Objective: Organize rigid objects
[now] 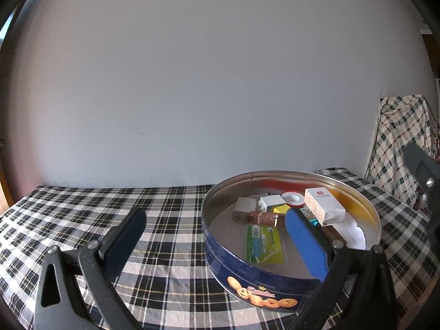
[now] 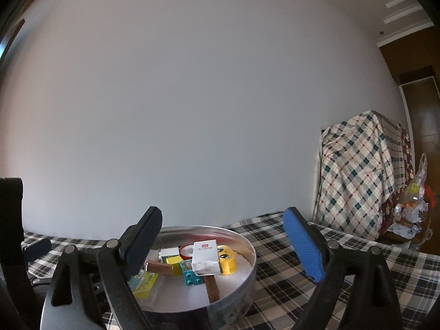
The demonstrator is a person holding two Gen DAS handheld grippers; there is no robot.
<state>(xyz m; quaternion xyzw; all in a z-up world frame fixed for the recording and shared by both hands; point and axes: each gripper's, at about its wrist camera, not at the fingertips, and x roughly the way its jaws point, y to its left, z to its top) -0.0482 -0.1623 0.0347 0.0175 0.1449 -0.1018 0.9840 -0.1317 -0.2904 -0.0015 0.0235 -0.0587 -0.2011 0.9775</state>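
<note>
Tin: a round blue biscuit tin (image 1: 258, 283) sat open on the checked cloth (image 1: 82, 206), near the wall (image 1: 192, 82).
Tin contents: a white box (image 1: 323, 202) lay on top towards the far right side; a red-and-white tape roll (image 1: 292, 197) was behind it; a white block (image 1: 272, 202) and a yellow block (image 1: 282, 209) sat beside each other near the middle; a brown bar (image 1: 261, 218) lay across the middle; a green packet (image 1: 264, 244) lay flat on the floor of the tin, nearest the camera.
Seen from the right wrist: a teal block (image 2: 192, 273) and a yellow tape roll (image 2: 228, 260) lay beside the white box.
Left gripper (image 1: 216, 236): jaws stood wide apart and held nothing; the blue pad hung over the tin's inside, the dark pad over the cloth to the left of the tin.
Right gripper (image 2: 224, 243): jaws stood wide apart and empty, above the tin's near rim, with the contents in view between them.
Background: a covered shape under a plaid sheet (image 2: 357, 173) stood at the right, well apart from the tin.
</note>
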